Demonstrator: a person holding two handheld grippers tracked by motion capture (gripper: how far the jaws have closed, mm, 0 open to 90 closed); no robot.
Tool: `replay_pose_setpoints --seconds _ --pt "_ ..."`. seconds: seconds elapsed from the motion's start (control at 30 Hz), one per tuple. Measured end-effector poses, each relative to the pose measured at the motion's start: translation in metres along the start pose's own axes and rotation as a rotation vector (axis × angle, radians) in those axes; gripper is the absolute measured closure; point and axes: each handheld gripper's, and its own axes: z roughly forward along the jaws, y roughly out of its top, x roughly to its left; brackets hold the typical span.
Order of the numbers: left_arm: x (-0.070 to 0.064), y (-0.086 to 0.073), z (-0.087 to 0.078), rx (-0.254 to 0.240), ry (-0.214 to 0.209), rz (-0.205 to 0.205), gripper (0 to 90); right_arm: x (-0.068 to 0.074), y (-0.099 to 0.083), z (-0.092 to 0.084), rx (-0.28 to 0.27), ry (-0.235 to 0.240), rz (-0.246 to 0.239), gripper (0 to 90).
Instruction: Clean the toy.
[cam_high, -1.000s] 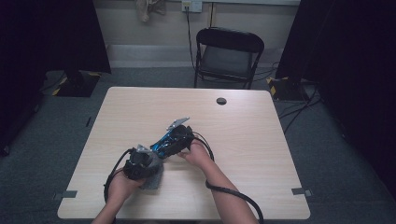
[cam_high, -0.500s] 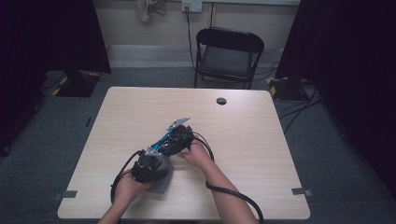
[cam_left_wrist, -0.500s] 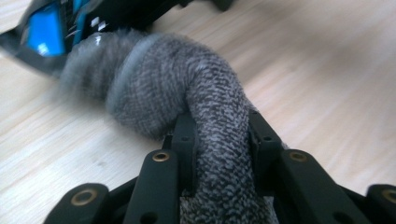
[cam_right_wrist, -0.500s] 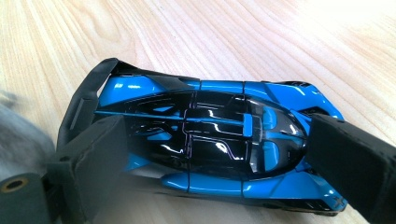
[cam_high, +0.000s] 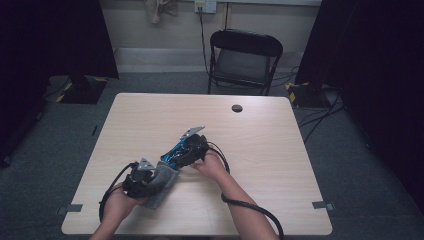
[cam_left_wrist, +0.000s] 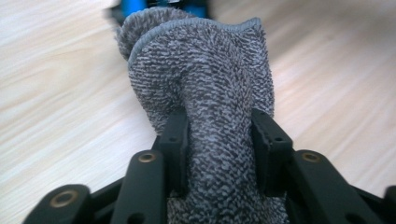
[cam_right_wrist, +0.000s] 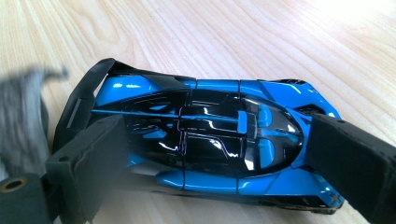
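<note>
A blue and black toy car (cam_right_wrist: 210, 135) lies on the wooden table (cam_high: 280, 150), and my right gripper (cam_right_wrist: 215, 154) is shut on it, one jaw at its tail and one at its nose. In the high view the car (cam_high: 172, 156) sits just left of the right hand. My left gripper (cam_left_wrist: 219, 140) holds a grey terry cloth (cam_left_wrist: 210, 84) bunched between its pads. Its jaws have just been opening, but the pads still press on the cloth. From above, the left gripper (cam_high: 152, 177) and the cloth (cam_high: 162, 184) lie at the car's rear, toward the near left.
A small black round cap (cam_high: 237, 108) sits in the tabletop at the far side. A black folding chair (cam_high: 244, 60) stands behind the table. A black cable (cam_high: 250, 207) trails from the right gripper toward the near edge.
My left gripper has drawn back to the left and toward the person, taking the grey cloth away from the car's tail. The right gripper and the car have stayed put.
</note>
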Motion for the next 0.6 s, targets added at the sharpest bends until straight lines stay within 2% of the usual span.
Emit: replay_pose_setpoints --seconds 0.1,0.27,0.47,0.6 --pt "0.009 -0.005 -0.005 -0.018 0.022 -0.02 58.2 0.0 0.0 0.0 -0.003 0.0 0.001 5.1" --pt "0.018 -0.011 -0.007 -0.013 0.053 -0.034 53.2 0.001 0.0 0.0 0.0 -0.001 0.001 5.1" --pt "0.023 -0.012 -0.006 -0.021 0.08 -0.041 46.8 0.001 0.002 0.0 0.009 -0.007 0.002 5.3" --pt "0.022 -0.014 -0.006 -0.026 0.079 -0.051 44.4 0.004 0.004 -0.002 0.026 -0.022 -0.003 6.8"
